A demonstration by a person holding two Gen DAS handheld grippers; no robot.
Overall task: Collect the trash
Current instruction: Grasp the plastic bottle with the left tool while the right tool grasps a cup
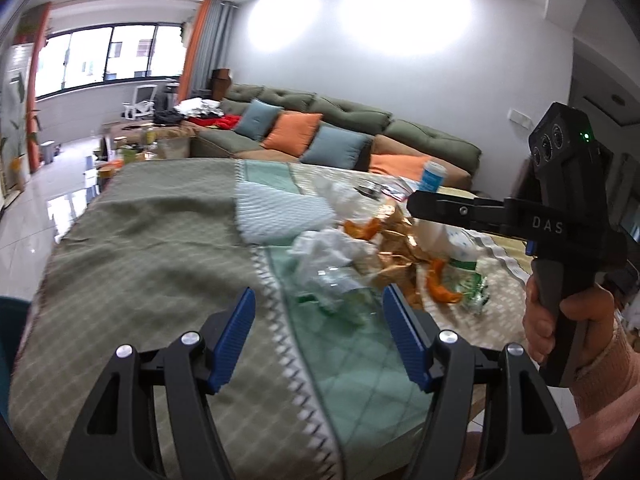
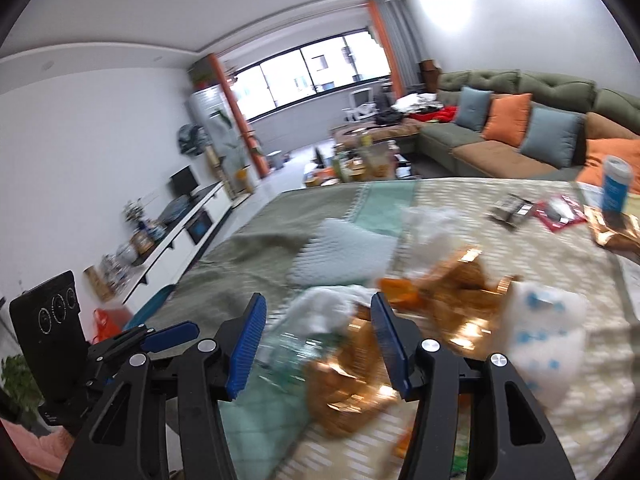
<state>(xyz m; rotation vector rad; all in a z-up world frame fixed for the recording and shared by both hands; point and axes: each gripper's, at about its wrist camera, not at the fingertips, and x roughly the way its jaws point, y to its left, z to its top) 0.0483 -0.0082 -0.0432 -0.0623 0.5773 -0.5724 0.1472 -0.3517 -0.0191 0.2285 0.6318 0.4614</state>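
Note:
A heap of trash lies on the cloth-covered table: a crushed clear plastic bottle, white crumpled tissue, gold foil wrappers and orange peels. My left gripper is open, low over the cloth just short of the bottle. A hand holds my right gripper, which reaches over the far right of the heap. In the right wrist view the right gripper is open above the blurred bottle and a gold wrapper. The pads press on nothing.
A white woven mat lies behind the heap. A blue can, a red packet, a dark packet and white-blue packaging sit on the right side. A green sofa stands beyond the table.

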